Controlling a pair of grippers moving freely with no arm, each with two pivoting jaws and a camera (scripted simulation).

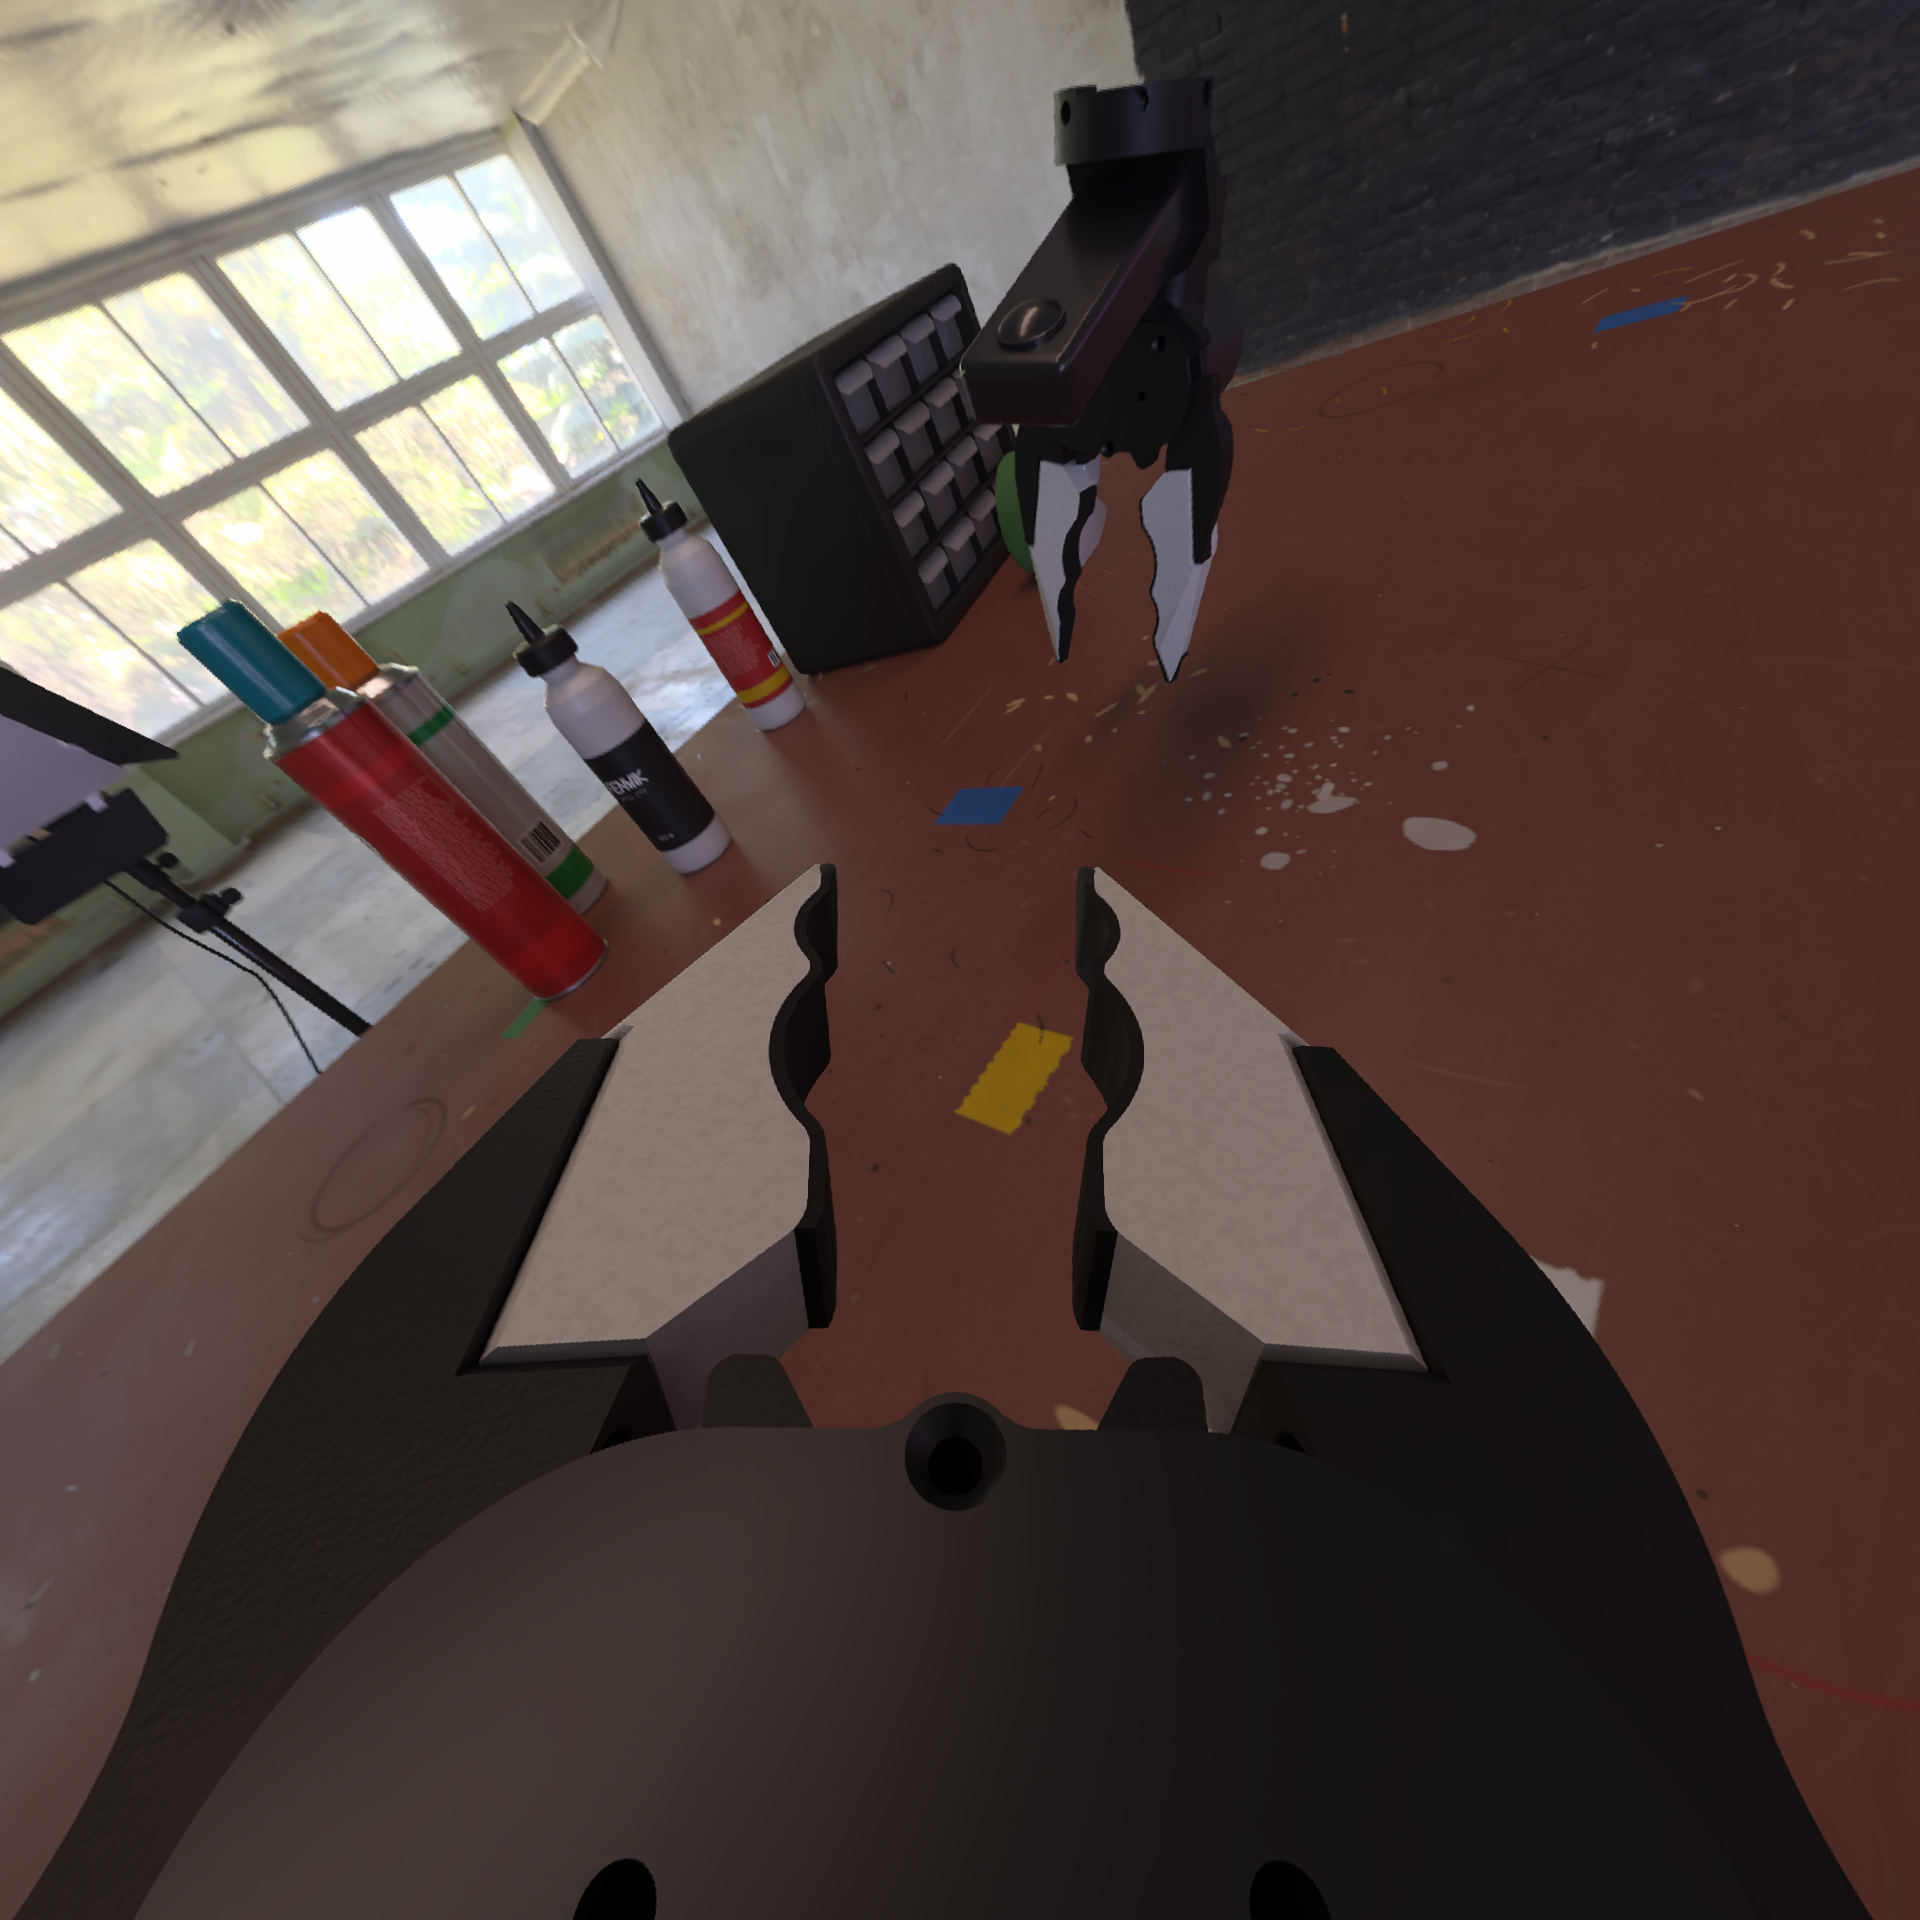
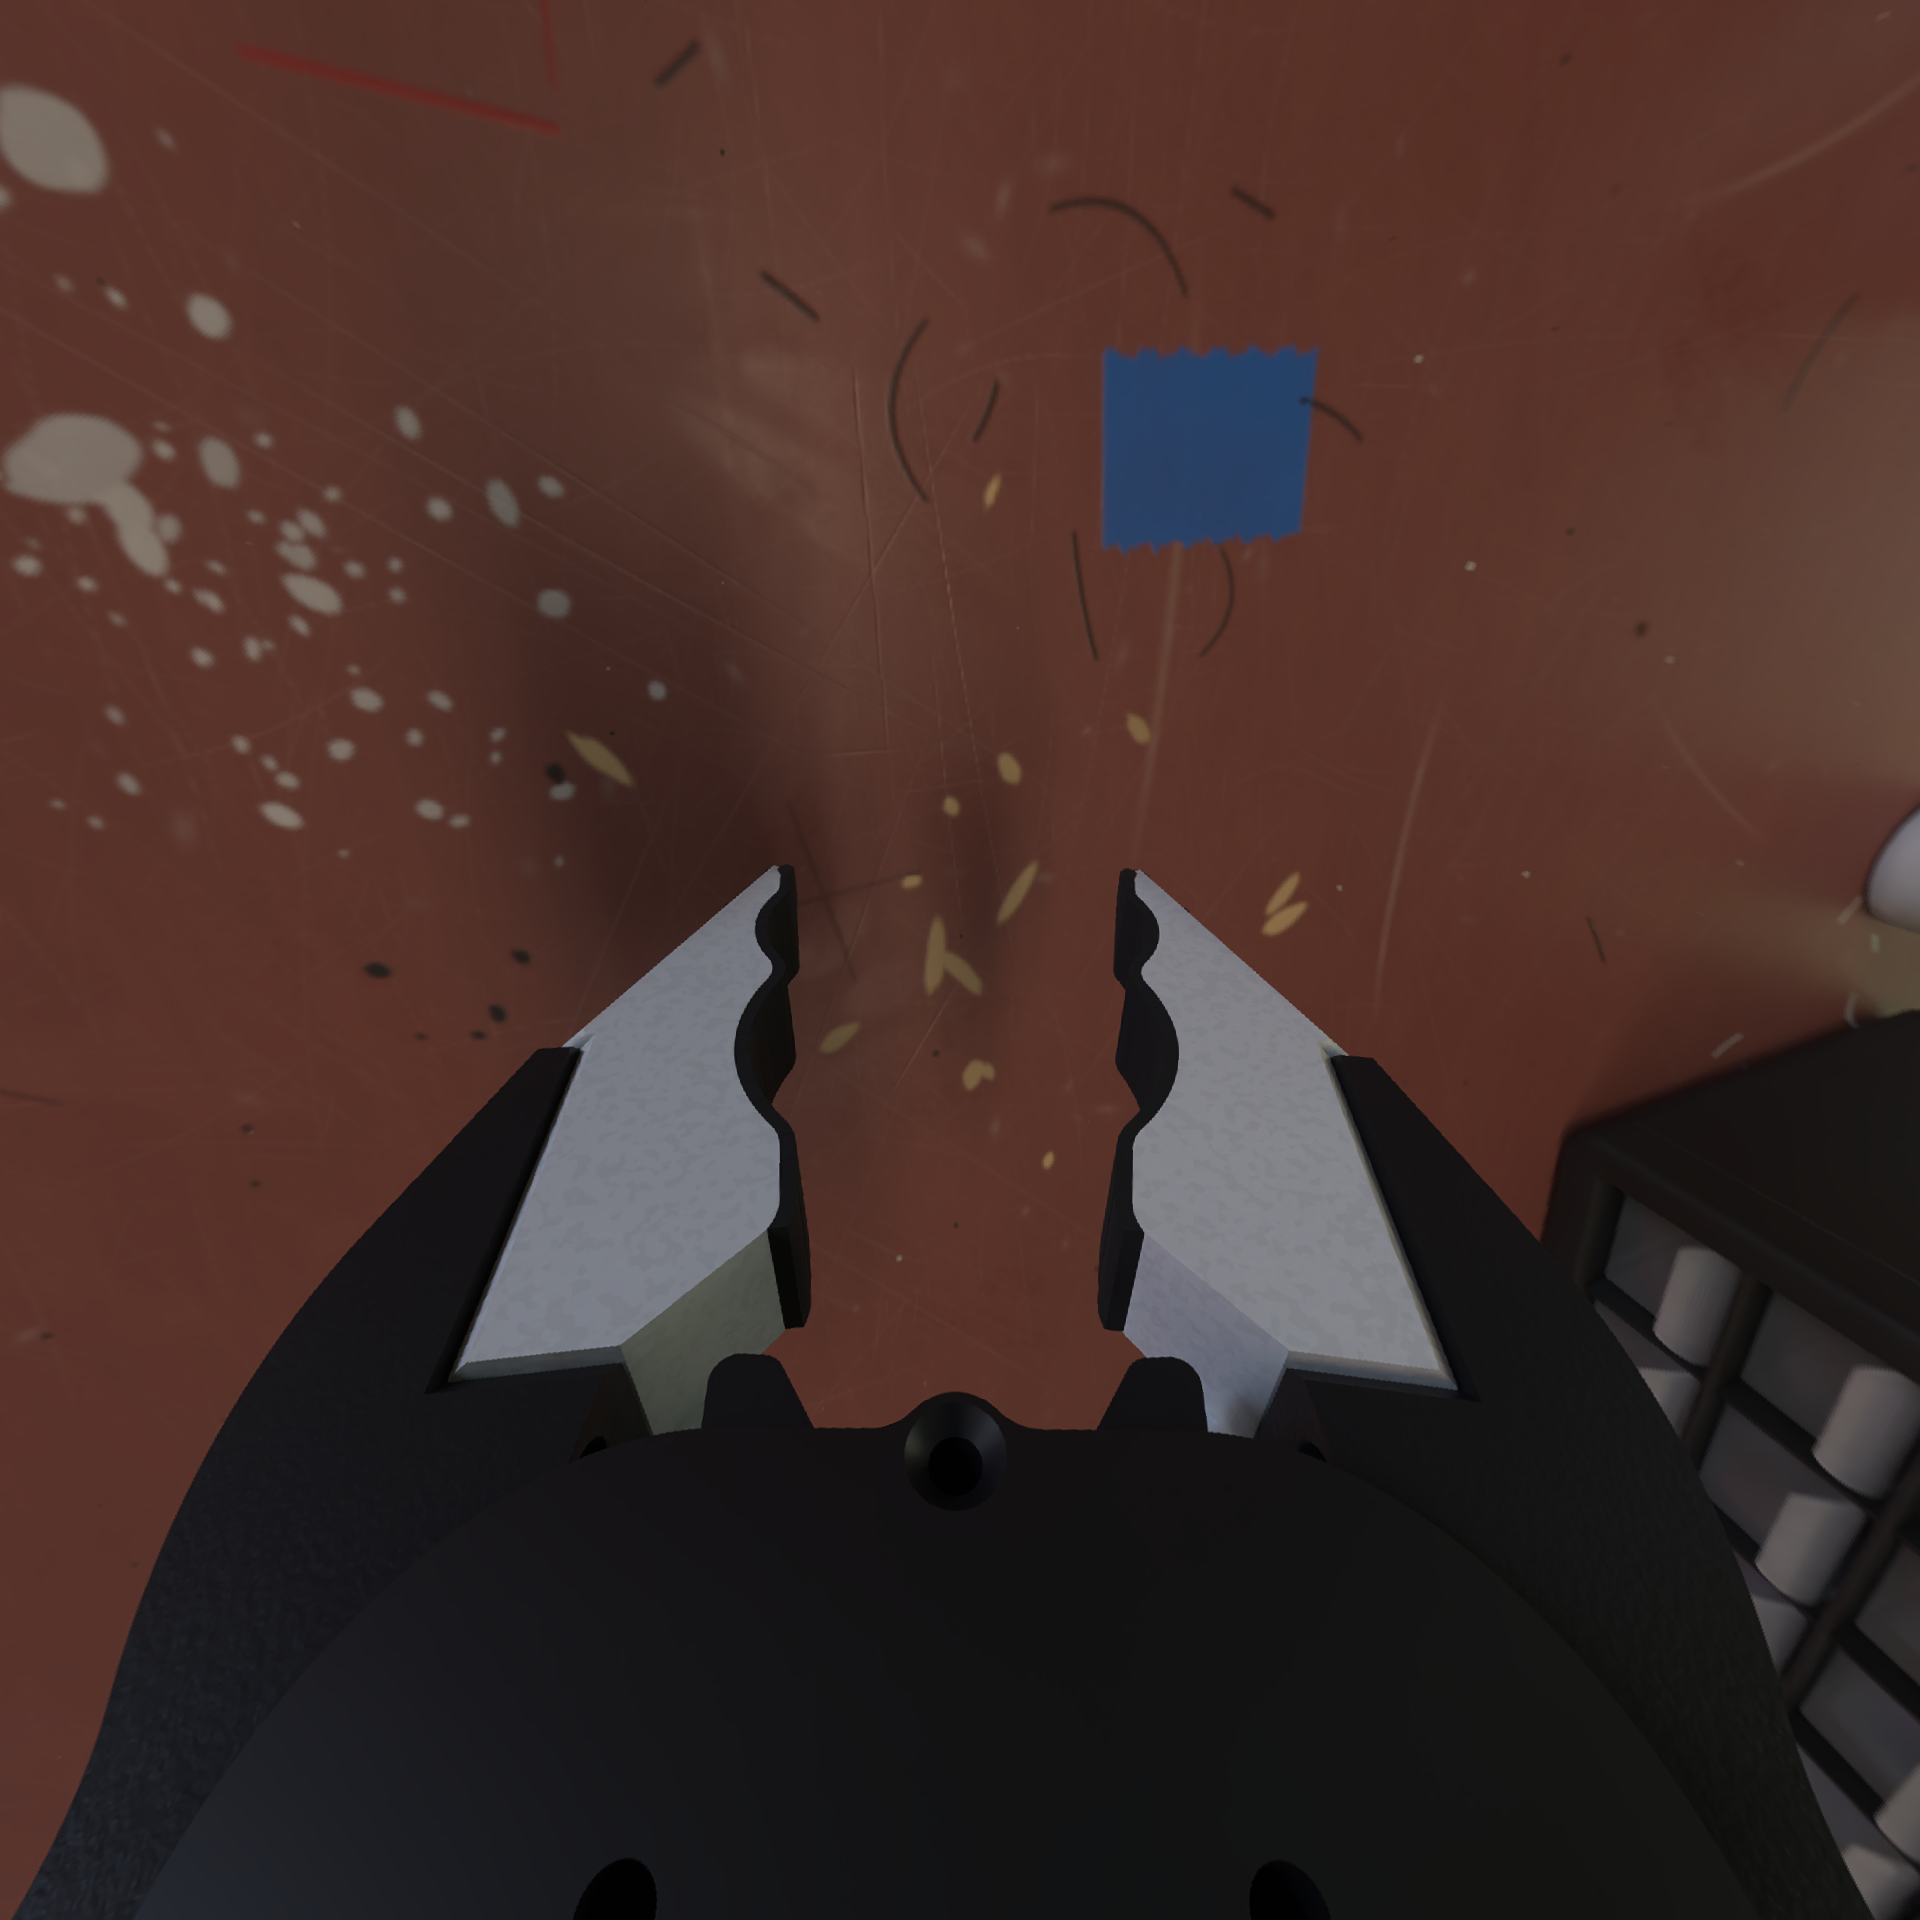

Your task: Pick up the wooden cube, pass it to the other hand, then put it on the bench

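Note:
No wooden cube shows in either view. My left gripper (image 1: 954, 883) is open and empty, held low over the red-brown bench (image 1: 1507, 935). My right gripper (image 2: 954, 883) is open and empty and points straight down at the bench (image 2: 1558, 727). It also shows in the left wrist view (image 1: 1117, 655), hanging above the bench ahead of the left gripper, its jaws apart with nothing between them.
A black drawer cabinet (image 1: 831, 468) stands at the back, also at the right edge of the right wrist view (image 2: 1766, 1403). Two white squeeze bottles (image 1: 623, 748) and two spray cans (image 1: 436, 821) line the bench's left edge. Blue tape (image 2: 1205, 447), yellow tape (image 1: 1013, 1075) and paint spots mark the bench.

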